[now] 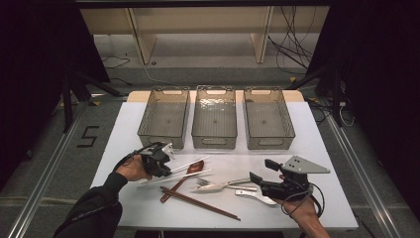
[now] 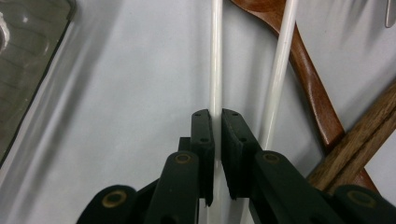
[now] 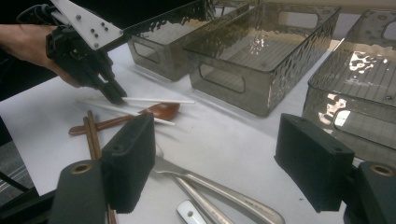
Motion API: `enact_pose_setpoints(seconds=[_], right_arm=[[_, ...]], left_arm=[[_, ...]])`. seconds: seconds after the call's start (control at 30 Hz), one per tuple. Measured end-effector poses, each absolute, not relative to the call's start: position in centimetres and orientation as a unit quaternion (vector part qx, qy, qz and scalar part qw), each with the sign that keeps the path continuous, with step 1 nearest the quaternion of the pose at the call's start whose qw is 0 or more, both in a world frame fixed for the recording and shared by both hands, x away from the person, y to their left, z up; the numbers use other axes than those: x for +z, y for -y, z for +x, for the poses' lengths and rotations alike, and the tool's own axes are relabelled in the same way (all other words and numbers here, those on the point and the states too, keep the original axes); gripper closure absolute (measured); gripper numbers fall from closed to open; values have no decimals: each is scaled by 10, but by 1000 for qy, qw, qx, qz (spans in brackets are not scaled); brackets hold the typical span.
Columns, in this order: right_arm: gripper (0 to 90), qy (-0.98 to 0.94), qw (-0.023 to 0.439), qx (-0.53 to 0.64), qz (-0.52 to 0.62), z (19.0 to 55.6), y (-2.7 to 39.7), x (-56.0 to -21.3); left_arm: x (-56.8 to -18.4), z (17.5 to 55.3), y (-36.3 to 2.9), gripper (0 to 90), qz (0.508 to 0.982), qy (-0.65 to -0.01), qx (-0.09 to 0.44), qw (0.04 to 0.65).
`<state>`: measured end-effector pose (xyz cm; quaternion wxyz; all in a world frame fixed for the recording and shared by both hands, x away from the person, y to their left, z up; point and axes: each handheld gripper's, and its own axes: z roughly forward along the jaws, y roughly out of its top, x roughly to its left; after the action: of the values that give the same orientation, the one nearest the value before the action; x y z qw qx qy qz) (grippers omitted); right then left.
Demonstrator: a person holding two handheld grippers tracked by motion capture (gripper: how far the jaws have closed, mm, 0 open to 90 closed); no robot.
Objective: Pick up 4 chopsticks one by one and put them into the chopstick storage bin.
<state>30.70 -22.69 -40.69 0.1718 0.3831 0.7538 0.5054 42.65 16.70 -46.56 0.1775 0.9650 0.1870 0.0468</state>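
Observation:
My left gripper (image 1: pixel 166 170) (image 2: pixel 217 140) (image 3: pixel 115 97) is shut on a white chopstick (image 2: pixel 215 65) (image 1: pixel 190 164) (image 3: pixel 161 100), with both pads pressed against its thin shaft. A second white chopstick (image 2: pixel 280 70) (image 1: pixel 173 179) (image 3: pixel 119 110) lies just beside it on the table. Past them lies a brown wooden spoon (image 2: pixel 306 74) (image 1: pixel 194 168) (image 3: pixel 161 111), and a dark wooden chopstick pair (image 2: pixel 369 126) (image 1: pixel 198 201) crosses near its handle. At the table's right front, my right gripper (image 1: pixel 262 171) (image 3: pixel 222 163) stands open with nothing between its pads, above metal cutlery (image 3: pixel 219 186) (image 1: pixel 220 186).
Three translucent grey bins stand in a row at the back of the white table: left (image 1: pixel 162 140), middle (image 1: pixel 214 143), right (image 1: pixel 271 144). All three are empty. A white-handled utensil (image 1: pixel 255 195) lies near my right gripper. The table's front edge runs close behind both hands.

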Motion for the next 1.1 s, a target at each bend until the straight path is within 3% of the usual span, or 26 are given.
enact_pose_setpoints(seconds=[0.53, 1.1], right_arm=[[296, -754, 172, 505, 383, 307, 227, -407], [296, -753, 174, 507, 382, 306, 227, -406]], left_arm=[[-458, 425, -169, 843, 964, -173, 69, 189], [-426, 419, -172, 843, 947, -189, 101, 238]])
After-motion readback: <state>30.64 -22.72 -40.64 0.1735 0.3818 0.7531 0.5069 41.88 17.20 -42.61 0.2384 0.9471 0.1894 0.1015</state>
